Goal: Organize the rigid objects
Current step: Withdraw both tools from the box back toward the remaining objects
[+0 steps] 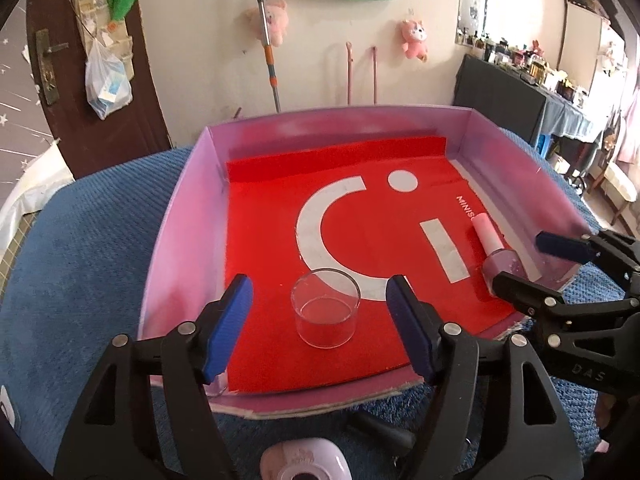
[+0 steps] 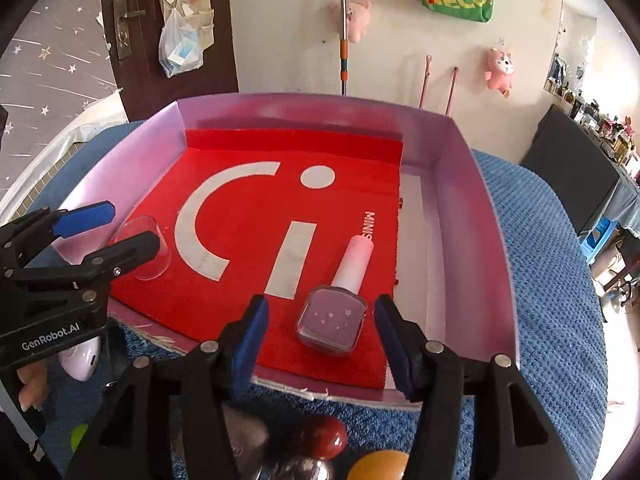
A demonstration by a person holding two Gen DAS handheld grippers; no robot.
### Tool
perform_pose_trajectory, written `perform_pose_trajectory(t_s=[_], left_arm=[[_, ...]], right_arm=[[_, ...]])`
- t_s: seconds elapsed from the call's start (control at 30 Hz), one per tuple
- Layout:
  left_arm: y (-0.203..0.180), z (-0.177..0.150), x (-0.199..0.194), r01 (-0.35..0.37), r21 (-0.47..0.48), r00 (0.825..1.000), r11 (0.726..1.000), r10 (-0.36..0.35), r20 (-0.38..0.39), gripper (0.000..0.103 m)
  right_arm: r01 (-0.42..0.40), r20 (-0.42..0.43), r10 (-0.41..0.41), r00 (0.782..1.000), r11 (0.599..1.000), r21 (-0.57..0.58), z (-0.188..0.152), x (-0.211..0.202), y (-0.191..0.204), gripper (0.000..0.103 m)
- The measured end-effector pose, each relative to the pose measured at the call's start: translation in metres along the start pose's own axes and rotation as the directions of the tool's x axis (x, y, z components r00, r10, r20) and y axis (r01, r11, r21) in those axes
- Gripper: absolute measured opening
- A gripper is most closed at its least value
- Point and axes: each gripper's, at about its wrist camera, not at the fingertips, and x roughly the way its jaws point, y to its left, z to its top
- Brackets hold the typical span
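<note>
Left gripper (image 1: 320, 322): nearest the left wrist camera, black frame, blue pads, jaws apart, one pad on each side of the cup and neither touching it. Cup (image 1: 326, 307): clear, short, round, upright on the red mat near the box's front edge; in the right wrist view it sits at the mat's left edge, partly behind the left gripper's finger. Right gripper (image 2: 322, 344): black frame, blue pads, jaws apart, straddling the bottle's base without contact. Bottle (image 2: 334, 312): nail polish, square mauve glass body with small white stars, pale pink cap (image 2: 354, 262) pointing away toward the box's back wall; lying on its side on the mat's right part, near the front edge. Mat (image 1: 276, 216): red, white curved and bar shapes plus a dot, lining the box floor, its back edge turned up against the rear wall. Box (image 1: 180, 216): shallow, pink-lilac walls, front edge frayed; standing on a blue cloth (image 1: 80, 240). On the cloth in front of the box: a lilac case (image 2: 80, 360), a red ball (image 2: 322, 438), an orange ball (image 2: 378, 466), a silvery ball (image 2: 306, 470), all partly hidden by the grippers. Background: white wall with pink plush toys (image 2: 498, 70), a mop handle (image 2: 343, 36), a brown door (image 2: 128, 40).
</note>
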Motion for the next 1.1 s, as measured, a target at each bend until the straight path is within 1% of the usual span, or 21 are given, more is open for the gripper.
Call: perform_pose_trajectory(t_s=[0.07, 0.17, 0.27, 0.4, 0.5, 0.6, 0.77, 0.83, 0.87, 0.97, 1.1], left_arm=[[-0.001, -0.001, -0.008, -0.003, -0.002, 1.0, 1.0, 0.003, 0.019, 0.07], [-0.003, -0.003, -0.019, -0.009, -0.002, 0.999, 1.0, 0.009, 0.042, 0.071], [-0.004, -0.007, -0.031, -0.018, -0.005, 0.998, 1.0, 0.018, 0.062, 0.074], [-0.008, -0.015, -0.046, -0.035, -0.008, 0.995, 0.999, 0.036, 0.094, 0.075], [-0.01, -0.022, -0.059, -0.043, -0.018, 0.992, 0.999, 0.045, 0.121, 0.08], [-0.013, -0.031, -0.073, -0.038, -0.024, 0.987, 0.999, 0.041, 0.155, 0.081], [-0.019, -0.051, -0.094, -0.031, -0.034, 0.98, 0.999, 0.037, 0.196, 0.081], [-0.022, -0.059, -0.101, -0.025, -0.035, 0.977, 0.999, 0.031, 0.209, 0.082], [-0.024, -0.065, -0.104, -0.022, -0.034, 0.976, 0.999, 0.029, 0.217, 0.083], [-0.028, -0.08, -0.112, -0.029, -0.028, 0.97, 0.999, 0.035, 0.242, 0.089], [-0.033, -0.098, -0.117, -0.035, -0.02, 0.965, 0.999, 0.039, 0.258, 0.09]], right_arm=[[0.012, 0.024, -0.012, 1.0, 1.0, -0.003, 0.0, -0.007, 0.001, 0.074], [0.041, 0.063, -0.04, 0.997, 0.999, -0.015, -0.001, -0.022, 0.003, 0.074], [0.046, 0.091, -0.045, 0.995, 0.999, -0.012, -0.003, -0.035, 0.004, 0.075], [0.05, 0.127, -0.049, 0.991, 0.999, -0.005, -0.009, -0.053, 0.005, 0.081], [0.057, 0.153, -0.056, 0.987, 0.998, -0.003, -0.016, -0.066, 0.006, 0.085], [0.06, 0.182, -0.06, 0.982, 0.998, 0.003, -0.025, -0.08, 0.008, 0.09], [0.082, 0.225, -0.078, 0.971, 0.997, -0.007, -0.043, -0.1, 0.014, 0.092], [0.094, 0.243, -0.09, 0.966, 0.995, -0.009, -0.053, -0.107, 0.017, 0.094], [0.099, 0.25, -0.094, 0.964, 0.995, -0.008, -0.058, -0.11, 0.018, 0.096], [0.106, 0.271, -0.102, 0.957, 0.994, -0.003, -0.074, -0.119, 0.022, 0.097], [0.105, 0.292, -0.105, 0.951, 0.994, 0.014, -0.097, -0.127, 0.024, 0.101]])
